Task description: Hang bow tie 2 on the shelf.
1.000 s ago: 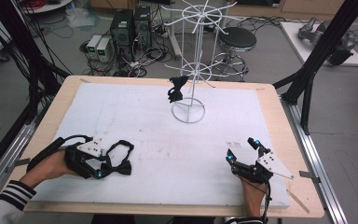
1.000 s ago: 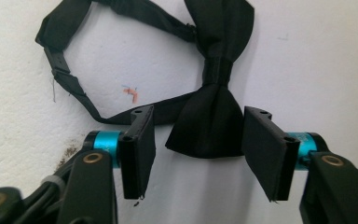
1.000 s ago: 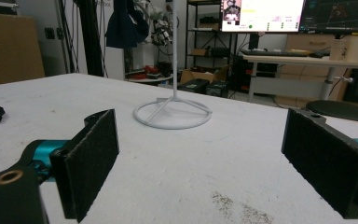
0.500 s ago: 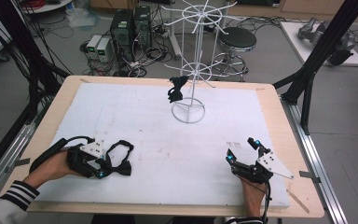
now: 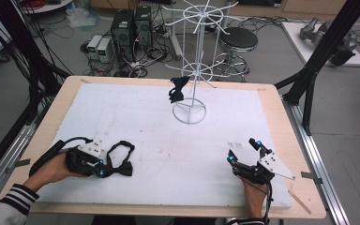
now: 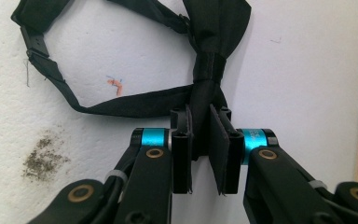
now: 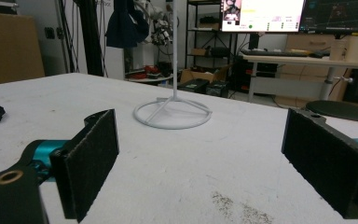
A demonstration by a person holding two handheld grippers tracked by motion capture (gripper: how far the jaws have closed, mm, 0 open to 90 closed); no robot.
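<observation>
Tongs closest to me first: the left tongs [image 5: 104, 168] have just been closing, and in the left gripper view their pads [image 6: 182, 149] now pinch a fold of the black bow tie [image 6: 209, 74] just below its knot, so the cloth is clenched between them where the jaws stood wider in the earlier pictures. I take that to mean the grip is made and the tie is ready to be lifted off the tabletop [image 5: 150, 117]. The tie lies on the white cover at the near left, its strap looped out flat beside the knot; from the high view it reads only as a dark bundle at the left hand [image 5: 56, 168], while the left gripper view makes plain that the pads bear on the cloth. At the near right, the right tongs [image 5: 247, 151] rest low on the cover, released, with nothing between them; the right gripper view looks through that wide gap across a bare stretch of the cover. Farther on stands the white wire rack [image 5: 190, 112], its ring base flat on the cover near the far edge. A second dark bow tie [image 5: 177, 90] hangs from one of its lower arms, seen clearly from above; the right gripper view instead catches a dark cloth [image 7: 123, 23] high beside the pole.
</observation>
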